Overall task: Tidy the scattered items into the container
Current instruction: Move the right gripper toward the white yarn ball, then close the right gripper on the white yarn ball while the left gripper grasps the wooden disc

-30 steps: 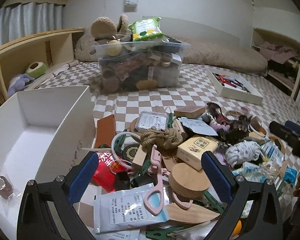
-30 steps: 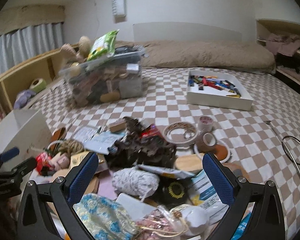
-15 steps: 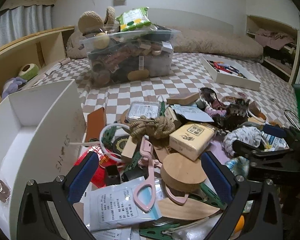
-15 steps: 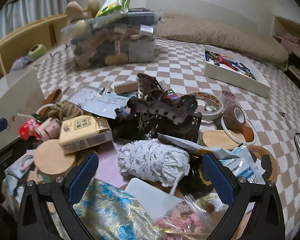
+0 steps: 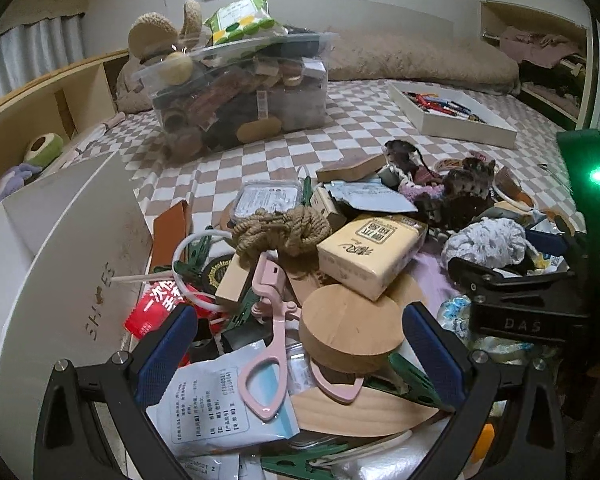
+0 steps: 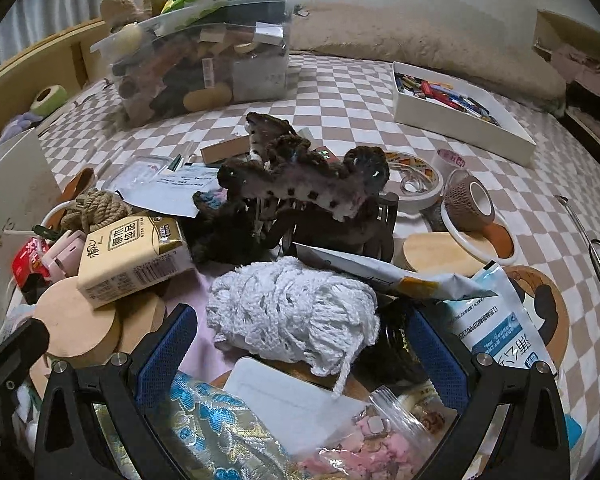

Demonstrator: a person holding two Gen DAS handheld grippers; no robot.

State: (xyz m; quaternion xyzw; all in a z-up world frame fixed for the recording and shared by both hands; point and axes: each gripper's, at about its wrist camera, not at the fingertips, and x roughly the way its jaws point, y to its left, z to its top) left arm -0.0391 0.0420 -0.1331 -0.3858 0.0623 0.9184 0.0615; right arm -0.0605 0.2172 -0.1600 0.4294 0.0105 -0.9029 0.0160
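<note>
Both sets of jaws have dropped closer to the pile, wide open and empty: the right gripper (image 6: 298,354) now straddles the white yarn ball (image 6: 292,314), the left gripper (image 5: 300,354) the wooden disc (image 5: 350,330), so grasps look imminent, white box (image 5: 56,264) waiting left.

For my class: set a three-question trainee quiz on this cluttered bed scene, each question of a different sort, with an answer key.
1. True or false: the left tongs are shut on the pink scissors.
2. Multiple choice: what lies directly ahead of the right tongs? A) white yarn ball B) tape roll C) rope knot
3. Fill in: the yellow tissue pack rests partly on a round ____ disc.

Key: 1 false, both tongs are open; 2 A; 3 wooden.
</note>
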